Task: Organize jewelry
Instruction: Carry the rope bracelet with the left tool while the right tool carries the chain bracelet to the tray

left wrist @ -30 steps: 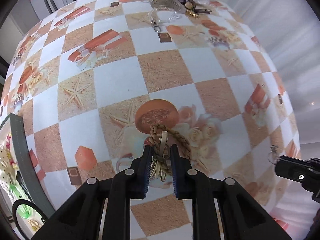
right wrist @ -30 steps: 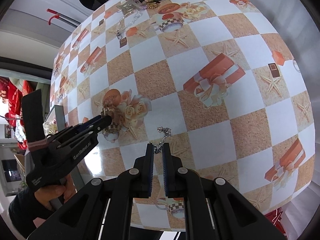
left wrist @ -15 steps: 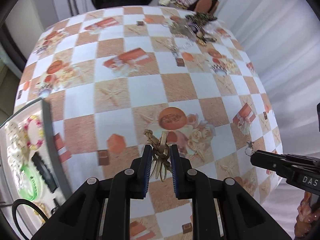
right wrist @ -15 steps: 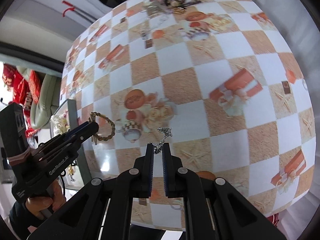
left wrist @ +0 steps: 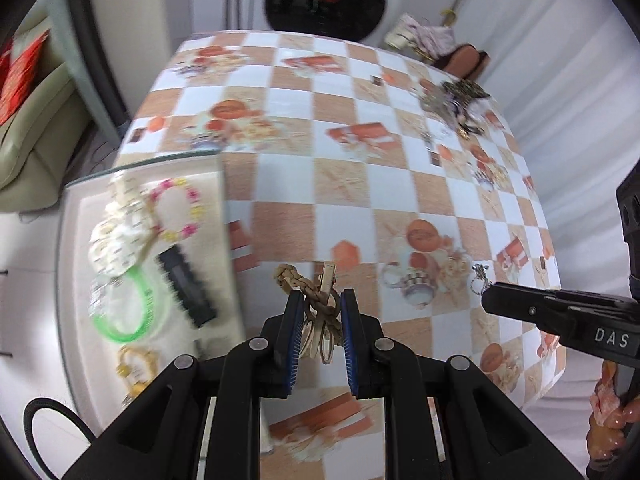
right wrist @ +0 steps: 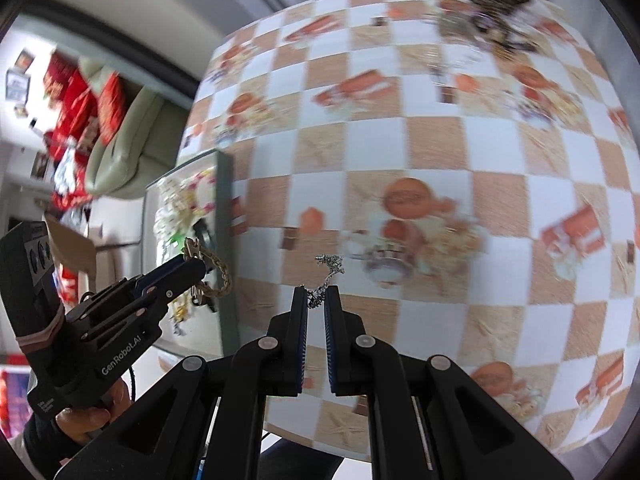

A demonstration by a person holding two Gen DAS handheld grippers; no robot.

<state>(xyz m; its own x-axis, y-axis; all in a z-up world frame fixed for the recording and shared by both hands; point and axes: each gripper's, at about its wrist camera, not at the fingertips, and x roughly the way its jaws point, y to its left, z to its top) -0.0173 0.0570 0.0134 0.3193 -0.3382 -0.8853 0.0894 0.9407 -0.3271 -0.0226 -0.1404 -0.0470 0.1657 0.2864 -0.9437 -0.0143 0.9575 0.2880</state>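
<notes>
Left wrist view: one braided bracelet (left wrist: 316, 300) is clamped in the left gripper (left wrist: 318, 320), held above the table (left wrist: 360, 184) beside one tray (left wrist: 224, 216). One silver chain (right wrist: 326, 276) is pinched by the closed right gripper (right wrist: 316, 300); one jewelry pile (left wrist: 456, 104) is seen at the far edge.

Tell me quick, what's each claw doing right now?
Left claw: shut on the braided tan bracelet.
Right claw: shut on the thin silver chain.
</notes>
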